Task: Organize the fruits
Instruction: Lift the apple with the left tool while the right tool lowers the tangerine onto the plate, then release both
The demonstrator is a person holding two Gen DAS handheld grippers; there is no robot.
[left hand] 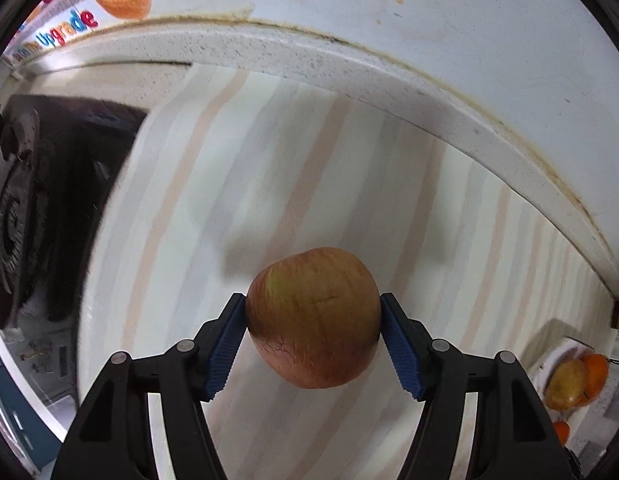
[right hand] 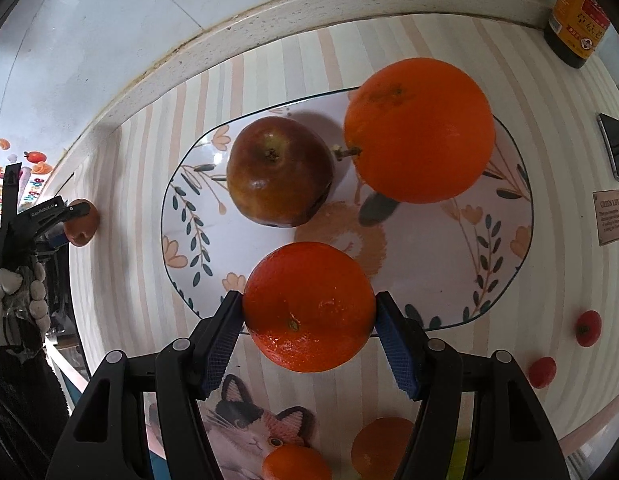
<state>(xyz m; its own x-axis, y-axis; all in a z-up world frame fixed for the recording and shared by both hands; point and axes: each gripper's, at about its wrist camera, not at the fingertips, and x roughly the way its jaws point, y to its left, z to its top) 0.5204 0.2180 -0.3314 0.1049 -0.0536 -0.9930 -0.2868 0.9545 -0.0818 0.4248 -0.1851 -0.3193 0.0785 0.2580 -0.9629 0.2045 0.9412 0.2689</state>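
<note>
The left gripper (left hand: 312, 330) is clamped on an apple (left hand: 313, 317), its blue pads pressed to either side, with the fruit held over the striped mat (left hand: 269, 160). Only the left wrist view shows this apple close up; toward its right edge the plate (left hand: 557, 356) appears small, carrying a dark apple and an orange.

The right wrist view gives the plate (right hand: 449, 264) in full. The right gripper (right hand: 309, 312) is clamped on an orange (right hand: 309, 306) at the plate's near rim. On the plate, farther in, lie a dark apple (right hand: 279, 172) and a large orange (right hand: 419, 130), which look to be touching or nearly so. Left of the plate, well apart, this view alone shows the left gripper (right hand: 75, 220) from outside, gripping its apple (right hand: 84, 222), with a gloved hand (right hand: 17, 300) on the handle. Right of the plate sit two small red fruits (right hand: 588, 328), and a dark bottle (right hand: 577, 12) stands beyond the plate's far right corner. Nearer than the plate, below the gripper, two more oranges (right hand: 379, 446) are partly hidden.
</note>
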